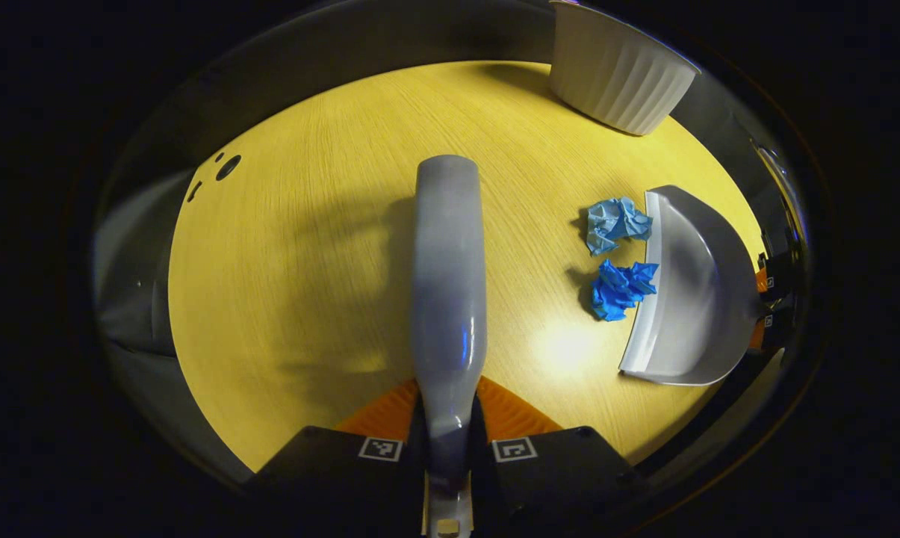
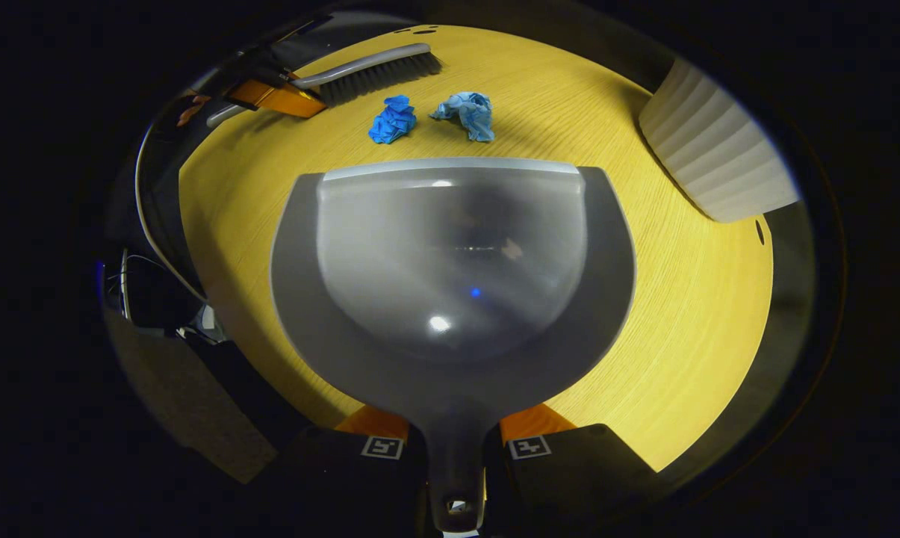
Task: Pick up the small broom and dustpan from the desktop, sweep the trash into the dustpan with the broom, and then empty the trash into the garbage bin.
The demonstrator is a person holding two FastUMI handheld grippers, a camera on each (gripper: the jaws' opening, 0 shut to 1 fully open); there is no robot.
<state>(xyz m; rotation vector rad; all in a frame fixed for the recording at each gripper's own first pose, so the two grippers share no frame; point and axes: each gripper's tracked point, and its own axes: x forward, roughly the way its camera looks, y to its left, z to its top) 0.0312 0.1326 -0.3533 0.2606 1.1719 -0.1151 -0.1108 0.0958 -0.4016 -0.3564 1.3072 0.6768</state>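
Two balls of crumpled blue paper sit on the yellow desk (image 1: 308, 246), a light blue wad (image 1: 615, 223) and a dark blue wad (image 1: 620, 288). Both lie just beside the front lip of the gray dustpan (image 1: 692, 291). They look very light and soft, so a gentle push should roll them in; a hard flick could send them flying.

The left claw (image 1: 448, 441) is closed on the handle of the small broom (image 1: 448, 276), with both fingers pressing its thin end. The broom looks like stiff, smooth plastic and could slip or twist, so a hold close to the head would steady it.

The right claw (image 2: 455, 444) is closed on the dustpan's short handle. The pan seems to rest flat on the desk, though I cannot be sure its lip touches. It looks light and hard.

The white ribbed garbage bin (image 1: 618, 75) stands near the far edge of the desk, well apart from the paper.
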